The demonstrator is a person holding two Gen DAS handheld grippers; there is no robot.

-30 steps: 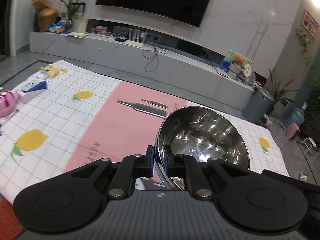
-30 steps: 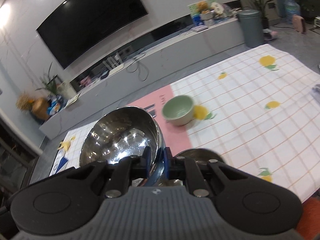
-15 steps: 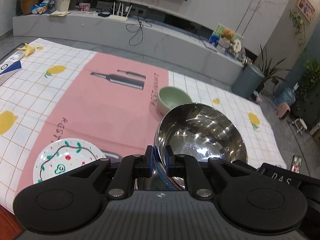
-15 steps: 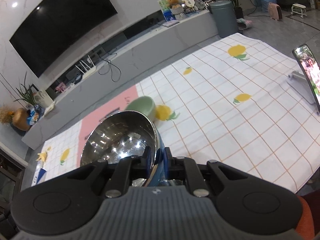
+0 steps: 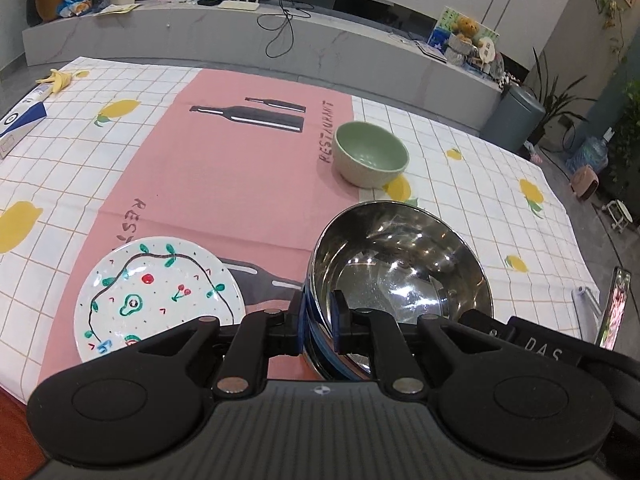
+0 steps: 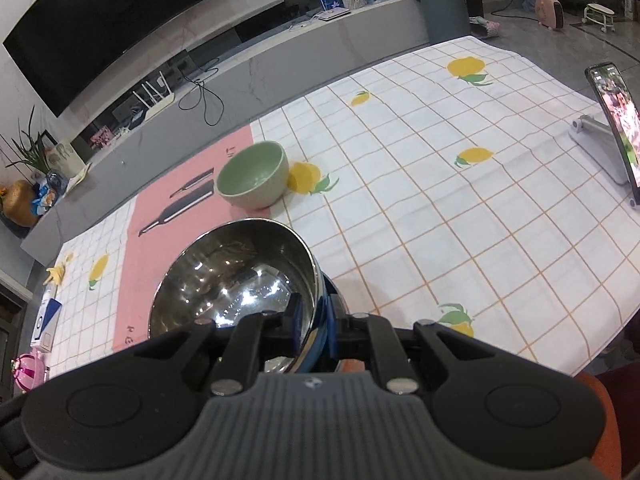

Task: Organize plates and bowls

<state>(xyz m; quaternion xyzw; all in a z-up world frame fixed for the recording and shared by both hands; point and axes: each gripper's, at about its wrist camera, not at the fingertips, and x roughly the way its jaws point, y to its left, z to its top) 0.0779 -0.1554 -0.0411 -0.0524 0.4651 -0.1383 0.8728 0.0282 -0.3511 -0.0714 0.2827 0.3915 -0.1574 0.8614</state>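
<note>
Left wrist: steel bowl (image 5: 400, 264) and green bowl (image 5: 370, 156) empty.

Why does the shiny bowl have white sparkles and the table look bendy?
Left wrist view: the steel bowl mirrors the room lights as glare. Right wrist view: same bright spots, and the fisheye lens curves the tablecloth grid lines.

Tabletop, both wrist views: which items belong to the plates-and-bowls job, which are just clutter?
Job items:
- shiny steel bowl, rim clamped by left gripper and right gripper
- pale green ceramic bowl
- white plate with painted fruit pattern

Clutter:
- phone on a stand
- banana peel
- blue-and-white box
- pink round toy
</note>
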